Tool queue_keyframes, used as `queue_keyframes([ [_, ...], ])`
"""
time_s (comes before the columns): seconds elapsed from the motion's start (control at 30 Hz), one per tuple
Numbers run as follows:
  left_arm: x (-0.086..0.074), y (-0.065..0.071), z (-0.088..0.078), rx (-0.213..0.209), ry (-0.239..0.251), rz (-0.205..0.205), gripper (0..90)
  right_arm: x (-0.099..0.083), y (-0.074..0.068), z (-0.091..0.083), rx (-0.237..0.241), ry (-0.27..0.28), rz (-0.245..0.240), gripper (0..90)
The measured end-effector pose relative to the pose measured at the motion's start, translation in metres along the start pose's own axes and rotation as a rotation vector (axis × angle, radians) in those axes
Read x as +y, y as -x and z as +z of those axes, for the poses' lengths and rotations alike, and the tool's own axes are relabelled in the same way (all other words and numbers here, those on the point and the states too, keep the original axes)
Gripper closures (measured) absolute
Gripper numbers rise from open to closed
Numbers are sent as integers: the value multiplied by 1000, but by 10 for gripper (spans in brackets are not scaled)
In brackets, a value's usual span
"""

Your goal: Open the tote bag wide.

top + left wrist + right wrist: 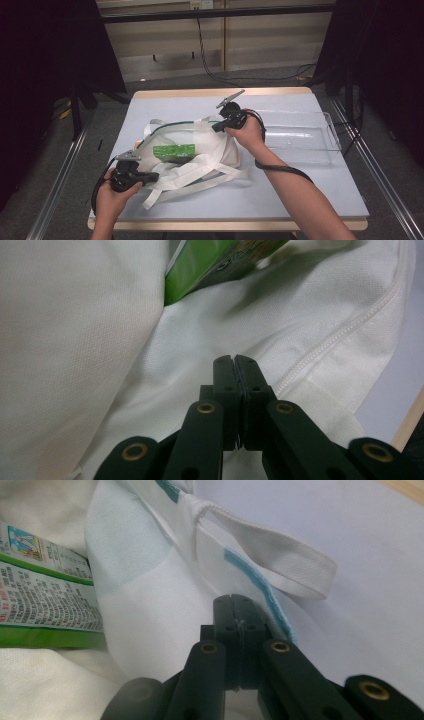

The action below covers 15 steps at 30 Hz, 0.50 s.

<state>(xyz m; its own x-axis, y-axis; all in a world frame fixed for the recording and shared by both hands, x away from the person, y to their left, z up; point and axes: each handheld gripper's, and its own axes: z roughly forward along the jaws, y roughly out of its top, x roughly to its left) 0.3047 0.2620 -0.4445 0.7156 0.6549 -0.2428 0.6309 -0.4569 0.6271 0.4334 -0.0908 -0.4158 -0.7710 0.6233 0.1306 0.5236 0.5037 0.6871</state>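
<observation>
— In the containers? 
— Green packet [174, 151] poking out of the white cloth bag [212, 150]'s mouth; clear plastic tray [300, 137] at far right, nothing visible inside.
— Bag's look and place? 
— White fabric, teal-edged opening, loose straps trailing near; lying mid-counter [310, 185], long axis left to right, mouth facing left.
— Grip? 
— Left hand-held gripper [152, 176] pressed together against the near-left fabric; right hand-held gripper [216, 127] pinching the bag's far rim.

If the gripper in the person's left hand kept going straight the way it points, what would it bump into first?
Most likely the white cloth bag: the left gripper, jaws shut, points straight into its fabric. The green packet lies farther on, though depth is hard to judge.
</observation>
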Motion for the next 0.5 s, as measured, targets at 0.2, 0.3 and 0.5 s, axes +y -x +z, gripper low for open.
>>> queue_keyframes([
  [0.2, -2, -2, 2, -6, -1, -13, 892, -3, 3, 4, -5, -4, 12, 900],
  [0.3, -3, -3, 4, -7, -4, -11, 893, -4, 4, 5, 0, -6, 22, 900],
  [0.5, -3, -2, 7, -1, -21, -4, 894, -4, 3, 6, -1, -6, 20, 900],
])
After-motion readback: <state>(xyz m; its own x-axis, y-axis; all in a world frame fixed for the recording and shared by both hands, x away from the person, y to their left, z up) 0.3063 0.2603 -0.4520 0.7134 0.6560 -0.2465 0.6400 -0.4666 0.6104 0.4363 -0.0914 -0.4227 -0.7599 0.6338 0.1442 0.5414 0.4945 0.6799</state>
